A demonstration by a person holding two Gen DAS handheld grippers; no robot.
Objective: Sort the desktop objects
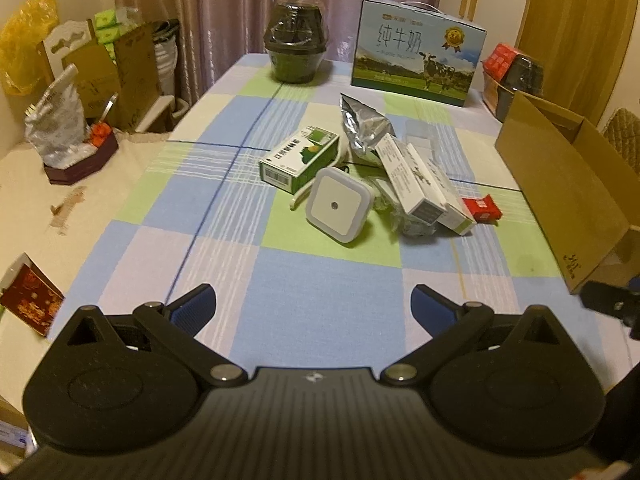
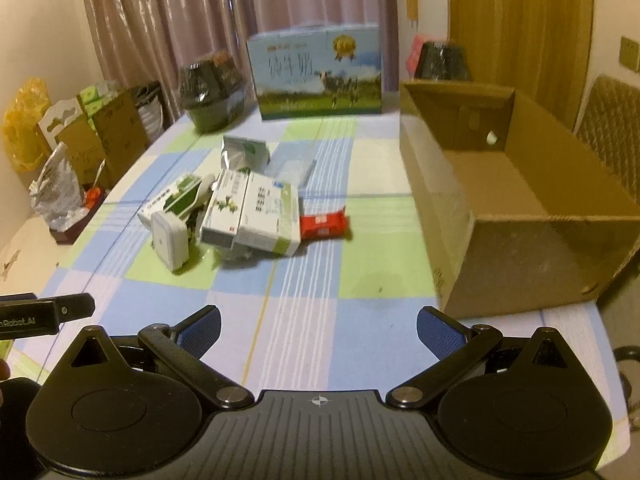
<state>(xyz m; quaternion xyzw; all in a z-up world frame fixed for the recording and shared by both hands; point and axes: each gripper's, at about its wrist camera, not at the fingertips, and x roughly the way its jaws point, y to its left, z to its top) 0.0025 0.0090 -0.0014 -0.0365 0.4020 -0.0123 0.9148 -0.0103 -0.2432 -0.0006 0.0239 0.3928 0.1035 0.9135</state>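
Two claws hang low over the checked tablecloth [image 1: 320, 280]. The left claw [image 1: 314, 300] is wide open and holds nothing. The right claw [image 2: 318, 322] is wide open too, and empty. Past them, near 12 o'clock, sits a pile: a white square light [image 1: 339, 205], a green box [image 1: 300, 158], white boxes [image 2: 256, 210], a red packet [image 2: 323, 222] and a silver bag [image 1: 362, 126]. At 2 o'clock the cardboard box [image 2: 516, 240] looks empty, maybe one small white thing on its far wall. Only the right view looks inside it. Farthest back stands a milk carton [image 1: 416, 58].

Milk carton [image 2: 318, 74] lettering blurred; cardboard box [image 1: 568, 184] cut by right edge
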